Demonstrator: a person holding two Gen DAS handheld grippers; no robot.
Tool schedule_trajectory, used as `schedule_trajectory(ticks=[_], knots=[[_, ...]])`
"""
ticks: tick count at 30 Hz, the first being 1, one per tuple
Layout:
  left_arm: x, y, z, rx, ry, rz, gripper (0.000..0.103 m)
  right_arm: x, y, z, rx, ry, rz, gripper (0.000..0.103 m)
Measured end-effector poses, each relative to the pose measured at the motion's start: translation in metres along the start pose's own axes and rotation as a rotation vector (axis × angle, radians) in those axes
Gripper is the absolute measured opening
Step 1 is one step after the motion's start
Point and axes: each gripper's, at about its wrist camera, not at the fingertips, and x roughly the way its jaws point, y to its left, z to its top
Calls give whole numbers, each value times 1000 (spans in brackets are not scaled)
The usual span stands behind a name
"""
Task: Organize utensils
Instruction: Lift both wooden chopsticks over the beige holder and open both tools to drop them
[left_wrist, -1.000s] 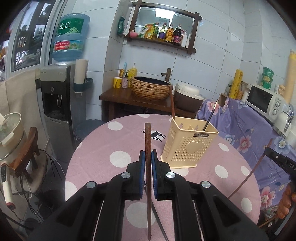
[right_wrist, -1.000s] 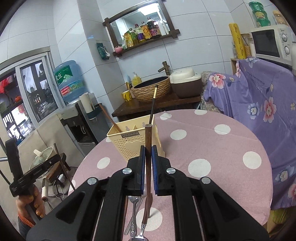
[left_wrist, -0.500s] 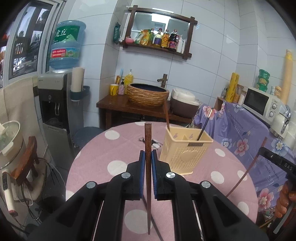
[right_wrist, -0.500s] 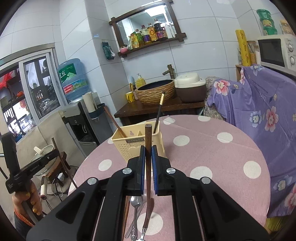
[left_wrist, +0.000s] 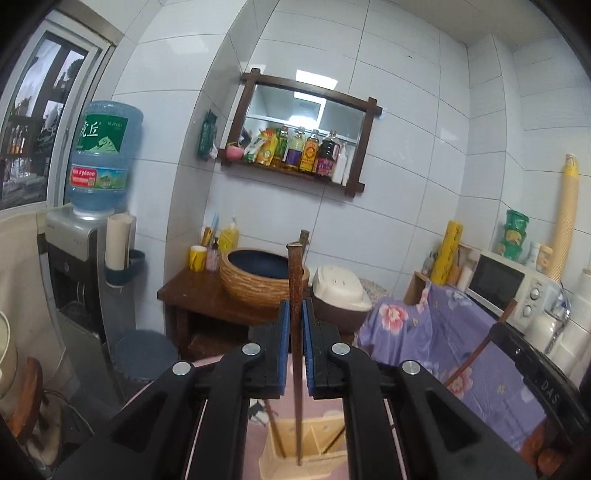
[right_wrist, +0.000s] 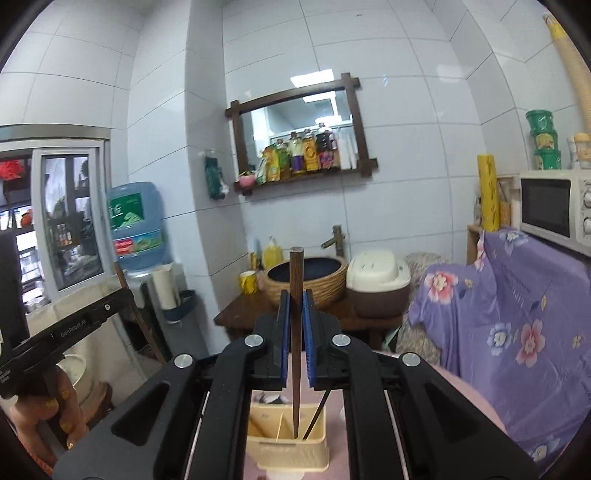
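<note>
My left gripper (left_wrist: 294, 314) is shut on a dark wooden chopstick (left_wrist: 295, 280) held upright, its lower tip hanging over the cream utensil holder (left_wrist: 284, 461) seen between the arms. My right gripper (right_wrist: 294, 310) is shut on another wooden chopstick (right_wrist: 295, 280), also upright, its lower tip inside or just above the same holder (right_wrist: 288, 450). Two other sticks (right_wrist: 317, 413) lean in the holder. The right gripper's body shows at the right in the left wrist view (left_wrist: 539, 376), and the left one at the left in the right wrist view (right_wrist: 70, 328).
The holder stands on a pink table (right_wrist: 465, 391). Behind are a wooden stand with a woven basin (left_wrist: 258, 280), a rice cooker (left_wrist: 340, 288), a water dispenser (left_wrist: 85, 236), a microwave (right_wrist: 554, 210) and a purple floral cloth (right_wrist: 517, 314).
Both grippers have risen and moved over the holder with their chopsticks. The table and spoons have dropped out of view; the holder now lies below, between the arms.
</note>
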Motion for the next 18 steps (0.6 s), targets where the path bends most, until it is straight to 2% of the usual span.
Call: schedule_trajectory(ticks=[2,4,13,18], knots=[[13,-5,-6,6,-20,27,8,15,-2,-4,15,11,-20,8],[26,-6,-19,2,-4,44,8,30,-4,-15,34,42,-32,8],[64,18,-99,-51,118,82,8,82,-28,-96,133,215,-54,8],[76,31,-121,-83,182,85,8,90,-34,-114,161,252,-58,8]])
